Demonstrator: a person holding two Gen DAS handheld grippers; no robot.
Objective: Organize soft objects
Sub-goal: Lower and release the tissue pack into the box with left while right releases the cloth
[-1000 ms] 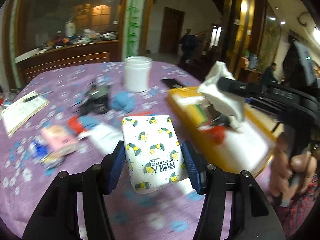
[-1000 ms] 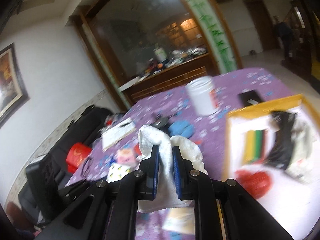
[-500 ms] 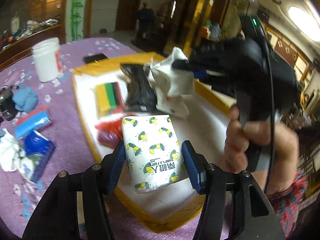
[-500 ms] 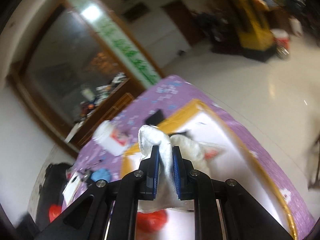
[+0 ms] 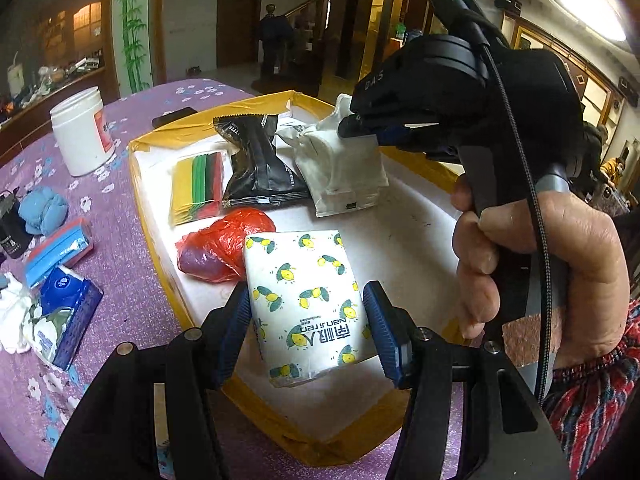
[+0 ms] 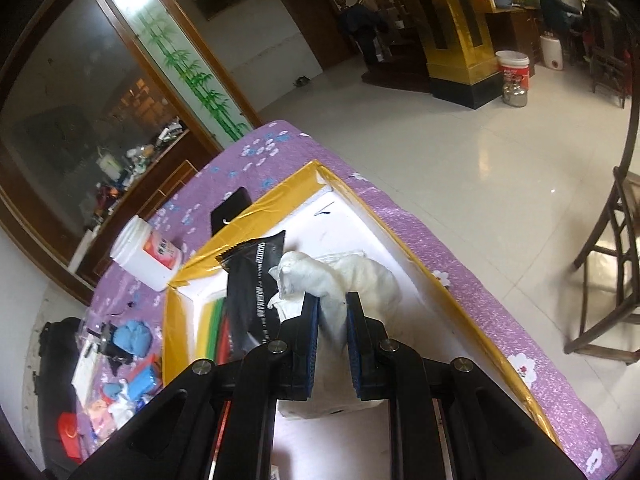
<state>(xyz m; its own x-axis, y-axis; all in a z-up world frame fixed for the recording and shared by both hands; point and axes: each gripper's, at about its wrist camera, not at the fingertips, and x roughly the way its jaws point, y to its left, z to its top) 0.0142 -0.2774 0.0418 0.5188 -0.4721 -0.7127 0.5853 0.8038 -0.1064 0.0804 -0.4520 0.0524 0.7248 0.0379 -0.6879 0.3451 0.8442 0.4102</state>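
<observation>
The left tool (image 5: 308,312) is clamped on a lemon-print tissue pack (image 5: 306,300), held over the near part of the yellow-rimmed tray (image 5: 420,168). The right tool (image 6: 332,308) is clamped on a white cloth (image 6: 332,276) above the tray's far half, beside a black packet (image 5: 260,164). The tray sits on the purple surface (image 5: 128,240).

Lower end of lemon-print tissue pack (image 5: 308,304) hidden between left gripper (image 5: 310,334) pads. White towel (image 6: 340,280) base lost behind right gripper (image 6: 332,344) fingers. Blue tissue pack (image 5: 60,320) print too small to read. Striped cloth stack (image 6: 218,332) mostly hidden behind black packet (image 6: 252,280).
</observation>
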